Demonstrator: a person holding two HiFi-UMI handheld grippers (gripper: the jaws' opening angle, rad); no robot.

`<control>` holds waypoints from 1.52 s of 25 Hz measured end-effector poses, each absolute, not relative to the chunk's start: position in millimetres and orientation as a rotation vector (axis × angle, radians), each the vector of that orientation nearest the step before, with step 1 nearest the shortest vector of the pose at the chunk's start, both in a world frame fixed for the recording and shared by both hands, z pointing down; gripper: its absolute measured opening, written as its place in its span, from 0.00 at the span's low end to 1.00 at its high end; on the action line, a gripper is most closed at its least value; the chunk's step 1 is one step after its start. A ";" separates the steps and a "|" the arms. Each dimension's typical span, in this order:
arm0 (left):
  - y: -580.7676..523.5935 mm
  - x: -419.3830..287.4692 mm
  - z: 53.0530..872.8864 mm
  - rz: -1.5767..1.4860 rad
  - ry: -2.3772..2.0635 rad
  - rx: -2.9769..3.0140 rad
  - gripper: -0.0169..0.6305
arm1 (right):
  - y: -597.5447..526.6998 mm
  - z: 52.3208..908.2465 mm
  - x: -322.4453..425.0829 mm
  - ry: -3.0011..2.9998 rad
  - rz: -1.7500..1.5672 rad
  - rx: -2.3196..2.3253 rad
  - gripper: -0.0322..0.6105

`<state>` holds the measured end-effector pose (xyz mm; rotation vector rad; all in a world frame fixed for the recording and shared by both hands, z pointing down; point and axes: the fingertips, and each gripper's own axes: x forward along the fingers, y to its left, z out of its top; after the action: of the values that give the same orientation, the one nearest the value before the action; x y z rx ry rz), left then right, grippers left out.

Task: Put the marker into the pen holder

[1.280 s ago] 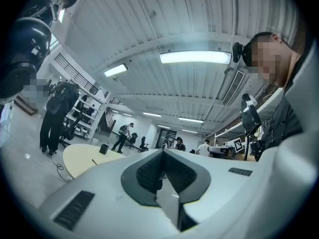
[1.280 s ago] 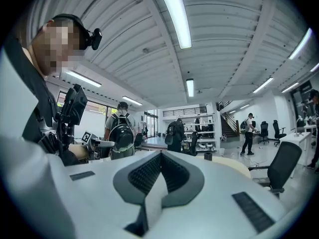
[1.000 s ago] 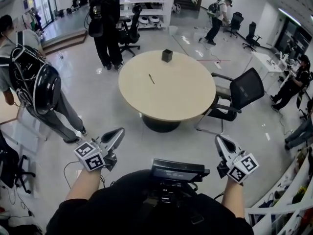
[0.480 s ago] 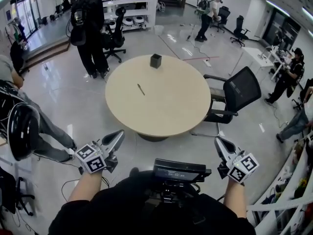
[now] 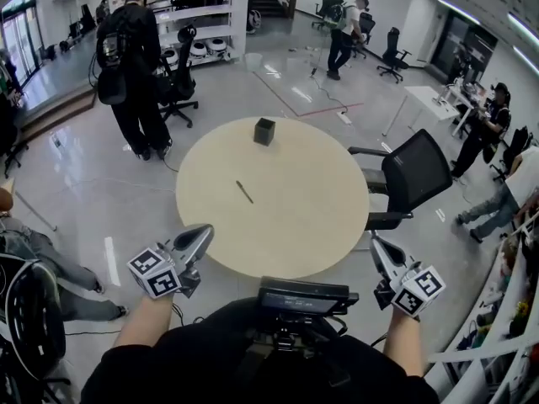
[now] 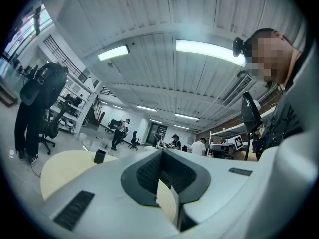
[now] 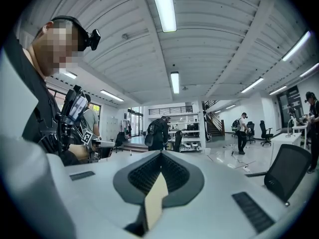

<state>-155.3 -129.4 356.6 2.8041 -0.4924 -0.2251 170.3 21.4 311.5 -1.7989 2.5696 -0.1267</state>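
1. My left gripper (image 5: pixel 203 231), white with a marker cube, is clenched with nothing between its jaws. I hold it low, short of the table's near edge.
2. My right gripper (image 5: pixel 376 241) is also clenched and empty, level with the left one.
3. The round beige table (image 5: pixel 312 209) lies ahead of both grippers.
4. The slim dark marker (image 5: pixel 244 192) lies flat on the table, left of centre and well apart from both grippers.
5. The small dark square pen holder (image 5: pixel 264 131) stands upright near the table's far edge, apart from the marker.
6. A black mesh office chair (image 5: pixel 414 173) stands at the table's right side.
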 end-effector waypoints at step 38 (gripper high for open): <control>-375.1 13.7 477.4 0.253 -1.198 2.313 0.02 | -297.0 397.1 374.2 2.880 -0.279 -1.305 0.05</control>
<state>13.7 -375.1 477.4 2.3125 -1.1984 0.2528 374.2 -297.0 397.1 -1.3052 2.8804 -0.2792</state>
